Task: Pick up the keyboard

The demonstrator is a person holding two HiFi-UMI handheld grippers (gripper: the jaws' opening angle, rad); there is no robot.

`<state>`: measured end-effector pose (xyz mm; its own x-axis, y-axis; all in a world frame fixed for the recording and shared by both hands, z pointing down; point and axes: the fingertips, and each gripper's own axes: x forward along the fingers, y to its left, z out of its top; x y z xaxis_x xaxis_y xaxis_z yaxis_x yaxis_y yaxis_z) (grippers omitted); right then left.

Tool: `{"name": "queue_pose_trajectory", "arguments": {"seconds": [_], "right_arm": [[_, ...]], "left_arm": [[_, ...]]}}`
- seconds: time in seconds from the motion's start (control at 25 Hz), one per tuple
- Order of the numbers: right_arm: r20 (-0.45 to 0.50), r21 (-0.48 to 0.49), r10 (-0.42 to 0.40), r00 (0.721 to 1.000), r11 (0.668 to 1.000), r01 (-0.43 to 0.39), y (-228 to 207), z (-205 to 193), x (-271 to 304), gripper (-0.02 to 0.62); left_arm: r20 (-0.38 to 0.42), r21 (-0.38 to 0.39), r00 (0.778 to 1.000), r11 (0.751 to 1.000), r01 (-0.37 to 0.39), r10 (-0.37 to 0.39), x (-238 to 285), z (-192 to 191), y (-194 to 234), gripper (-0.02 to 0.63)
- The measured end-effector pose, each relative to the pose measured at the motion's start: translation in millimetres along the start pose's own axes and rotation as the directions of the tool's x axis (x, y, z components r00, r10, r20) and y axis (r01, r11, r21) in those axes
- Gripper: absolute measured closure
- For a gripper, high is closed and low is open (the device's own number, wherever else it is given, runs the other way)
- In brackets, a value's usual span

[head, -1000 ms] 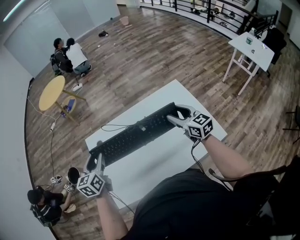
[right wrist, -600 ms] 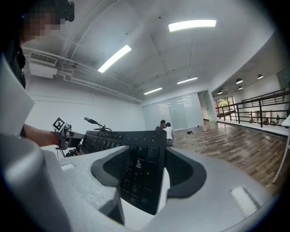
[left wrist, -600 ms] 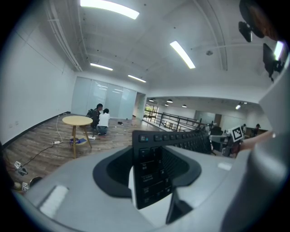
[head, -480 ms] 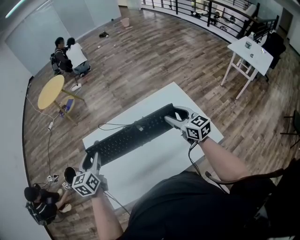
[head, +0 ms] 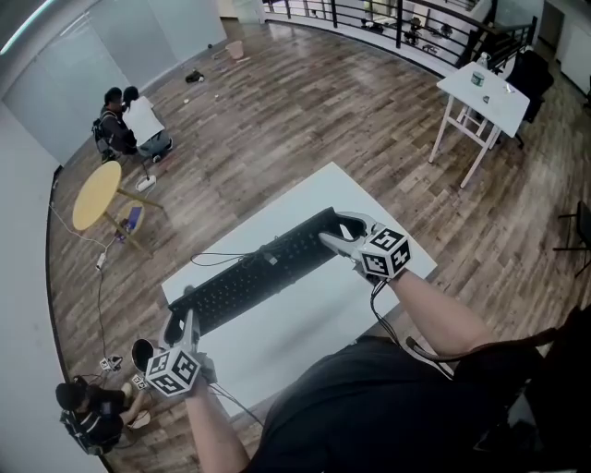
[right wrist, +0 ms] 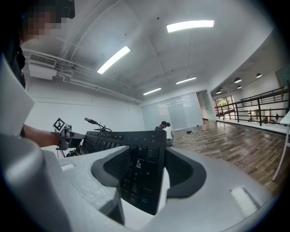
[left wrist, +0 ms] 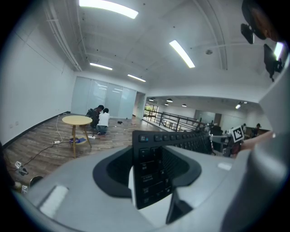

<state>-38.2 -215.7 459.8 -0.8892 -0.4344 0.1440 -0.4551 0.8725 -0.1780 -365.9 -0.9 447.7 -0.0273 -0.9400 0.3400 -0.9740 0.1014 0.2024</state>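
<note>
A long black keyboard (head: 263, 268) is held lengthwise over the white table (head: 305, 319), one gripper at each end. My left gripper (head: 182, 321) is shut on its left end, near the table's left corner. My right gripper (head: 339, 231) is shut on its right end. In the left gripper view the keyboard (left wrist: 154, 167) stands edge-on between the grey jaws of that gripper (left wrist: 149, 179) and runs off toward the other hand. The right gripper view mirrors this, with the keyboard (right wrist: 140, 176) clamped in that gripper (right wrist: 145, 181). A thin black cable (head: 222, 252) trails from the keyboard's back edge.
Wooden floor surrounds the table. A round wooden table (head: 97, 194) and two crouching people (head: 129, 120) are at far left. Another person (head: 88, 406) sits on the floor at lower left. A small white table (head: 480, 88) stands at upper right by a black railing (head: 406, 18).
Both grippers keep their hold on the keyboard's ends and have hardly moved. Only the head view has shifted a little.
</note>
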Motion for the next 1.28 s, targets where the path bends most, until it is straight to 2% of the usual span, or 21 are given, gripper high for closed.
{"name": "queue_pose_trajectory", "arguments": {"seconds": [1.28], "right_arm": [[-0.001,0.011,0.004,1.0,1.0,-0.004,-4.4,-7.6,0.1,0.359]], "left_arm": [[-0.009,-0.01,1.0,1.0,-0.005,0.005,2.1,-4.2,-1.8,0.397]]}}
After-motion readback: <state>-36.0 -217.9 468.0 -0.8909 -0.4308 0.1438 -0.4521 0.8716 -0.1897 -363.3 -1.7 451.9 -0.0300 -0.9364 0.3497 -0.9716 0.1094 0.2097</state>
